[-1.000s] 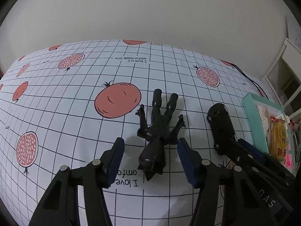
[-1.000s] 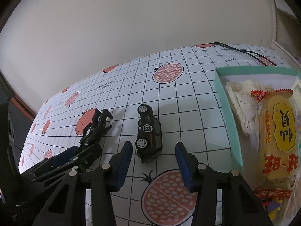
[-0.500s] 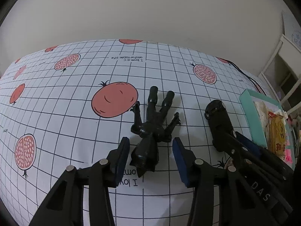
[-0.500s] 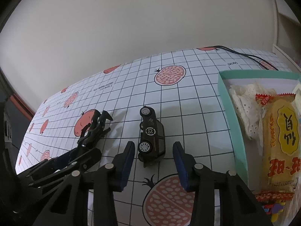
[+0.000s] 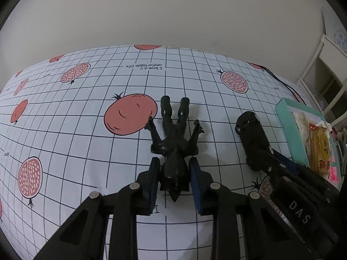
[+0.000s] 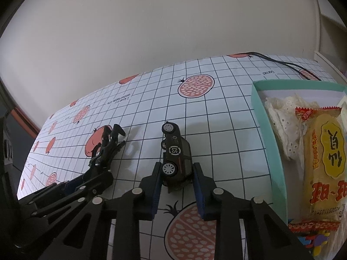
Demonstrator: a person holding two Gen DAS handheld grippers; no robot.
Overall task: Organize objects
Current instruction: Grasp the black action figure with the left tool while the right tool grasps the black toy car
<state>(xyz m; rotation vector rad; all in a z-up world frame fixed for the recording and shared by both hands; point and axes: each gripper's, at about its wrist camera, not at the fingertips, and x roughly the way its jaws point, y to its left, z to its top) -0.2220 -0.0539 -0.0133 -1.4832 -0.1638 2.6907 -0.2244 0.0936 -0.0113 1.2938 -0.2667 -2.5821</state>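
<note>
Between tool pads, glossy black figure (image 5: 174, 149)

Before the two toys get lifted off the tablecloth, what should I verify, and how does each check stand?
1. Left gripper astride the black figure: ok, pads flank its head end.
2. Left pads touching the figure: cannot tell, they sit very close.
3. Right gripper astride the toy car: ok, pads flank its near end.
4. Right grip firm: cannot tell; the car lies on its side.
5. Room in the teal box: cannot tell, lace and a snack packet fill the visible part.
6. Grippers apart from each other: ok.
</note>
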